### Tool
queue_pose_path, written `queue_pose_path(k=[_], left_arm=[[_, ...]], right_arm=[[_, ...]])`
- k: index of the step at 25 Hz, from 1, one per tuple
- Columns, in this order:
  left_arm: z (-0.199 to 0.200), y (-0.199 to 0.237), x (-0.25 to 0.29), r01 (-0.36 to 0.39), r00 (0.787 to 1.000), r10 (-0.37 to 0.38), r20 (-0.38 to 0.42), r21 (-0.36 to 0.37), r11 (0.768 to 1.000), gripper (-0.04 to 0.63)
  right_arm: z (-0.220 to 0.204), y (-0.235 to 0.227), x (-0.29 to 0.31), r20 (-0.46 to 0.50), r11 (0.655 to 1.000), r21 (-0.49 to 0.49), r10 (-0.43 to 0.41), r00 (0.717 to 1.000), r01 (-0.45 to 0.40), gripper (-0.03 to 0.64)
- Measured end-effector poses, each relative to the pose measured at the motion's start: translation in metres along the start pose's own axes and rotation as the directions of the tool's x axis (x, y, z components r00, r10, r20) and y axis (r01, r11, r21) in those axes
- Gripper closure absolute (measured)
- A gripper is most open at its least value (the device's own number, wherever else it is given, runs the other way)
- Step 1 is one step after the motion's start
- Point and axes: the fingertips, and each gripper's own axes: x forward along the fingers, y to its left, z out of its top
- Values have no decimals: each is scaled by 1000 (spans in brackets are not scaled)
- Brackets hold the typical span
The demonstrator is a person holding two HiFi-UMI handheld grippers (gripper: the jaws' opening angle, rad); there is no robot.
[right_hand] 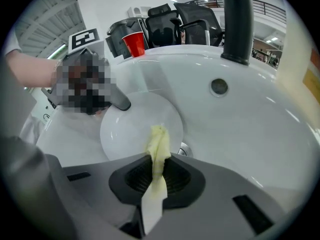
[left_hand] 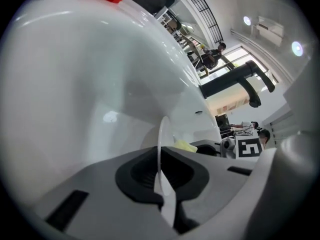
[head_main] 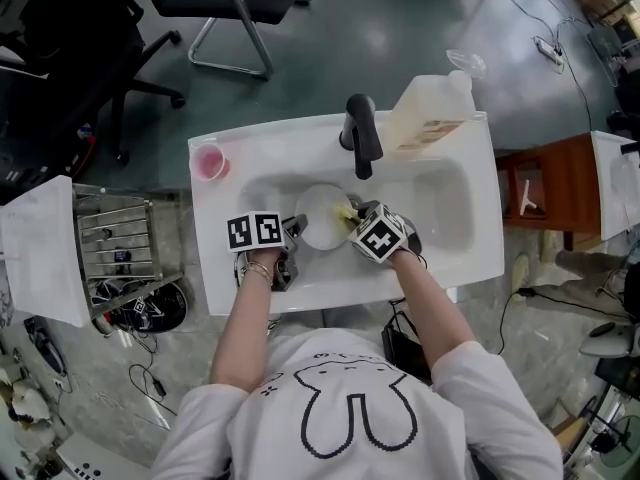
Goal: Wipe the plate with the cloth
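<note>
— Where's the plate [head_main: 322,215]?
— In the sink [head_main: 440,198], left gripper [head_main: 296,228] clamped on its left rim
— And the cloth [right_hand: 157,149]?
— Pinched in the right gripper [head_main: 352,223], at the plate's right edge; wipe leftward

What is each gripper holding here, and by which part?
The left gripper clamps the plate by its rim. The right gripper pinches the yellow cloth partway along, one end sticking out.
</note>
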Motion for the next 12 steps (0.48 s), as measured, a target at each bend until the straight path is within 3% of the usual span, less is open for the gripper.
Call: queue_pose_path(k=[6, 12], left_arm=[[4, -4, -20, 23, 1000, -24, 10, 56, 998, 577], [7, -24, -48, 85, 995, -90, 42, 111, 990, 577]], right_arm=[[17, 3, -30, 86, 993, 52, -113, 990, 109, 568], [31, 21, -68, 187, 969, 135, -229, 955, 205, 569]])
